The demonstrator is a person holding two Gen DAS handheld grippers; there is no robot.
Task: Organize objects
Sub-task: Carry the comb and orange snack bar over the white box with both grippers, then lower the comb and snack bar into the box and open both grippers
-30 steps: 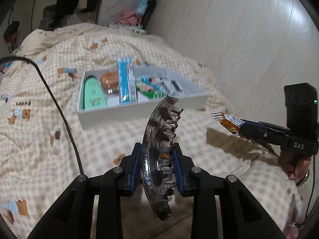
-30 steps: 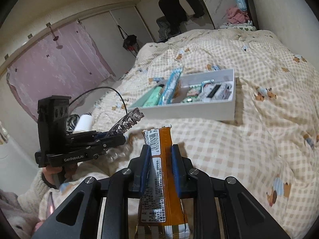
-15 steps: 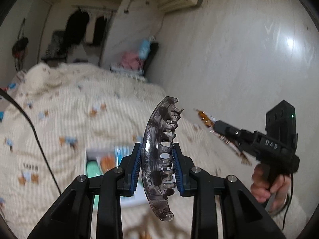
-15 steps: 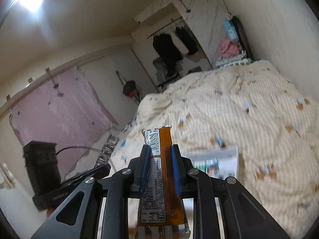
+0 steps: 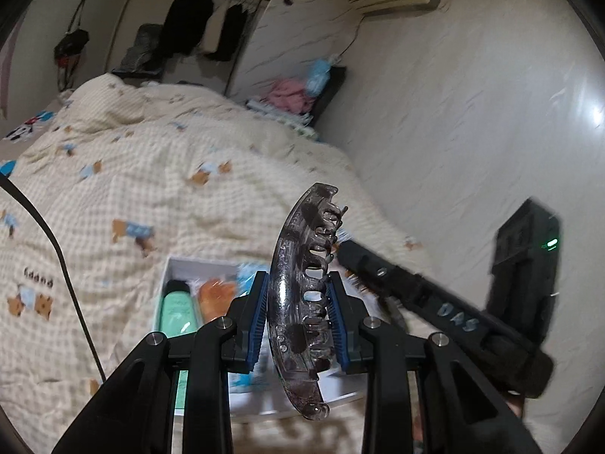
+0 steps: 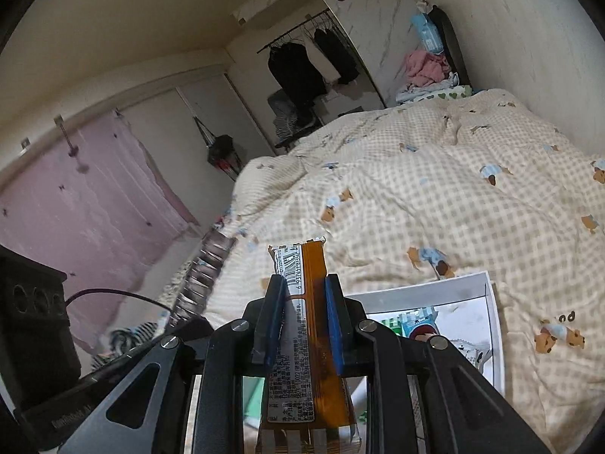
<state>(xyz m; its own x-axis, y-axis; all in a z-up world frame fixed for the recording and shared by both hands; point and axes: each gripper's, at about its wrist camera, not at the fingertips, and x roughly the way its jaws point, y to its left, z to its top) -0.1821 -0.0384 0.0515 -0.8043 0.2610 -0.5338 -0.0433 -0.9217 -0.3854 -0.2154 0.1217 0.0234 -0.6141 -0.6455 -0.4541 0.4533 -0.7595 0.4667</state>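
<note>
Left wrist view: a hair claw clip (image 5: 302, 295) is clamped by the left gripper (image 5: 298, 314) and a snack bar wrapper (image 6: 302, 325) by the right gripper (image 6: 302, 317), both carried above the white box (image 5: 170, 265) at lower centre, where lowering and release are judged due next.

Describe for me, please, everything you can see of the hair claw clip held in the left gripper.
The translucent smoky-grey plastic hair claw clip is long and curved, with dark blotches and a row of interlocking rounded teeth along its right edge. It stands roughly upright, its curved back to the left, pinched at mid-length between the blue-padded fingers of the left gripper. Both ends stick out free, above the white tray on the bed.
</note>
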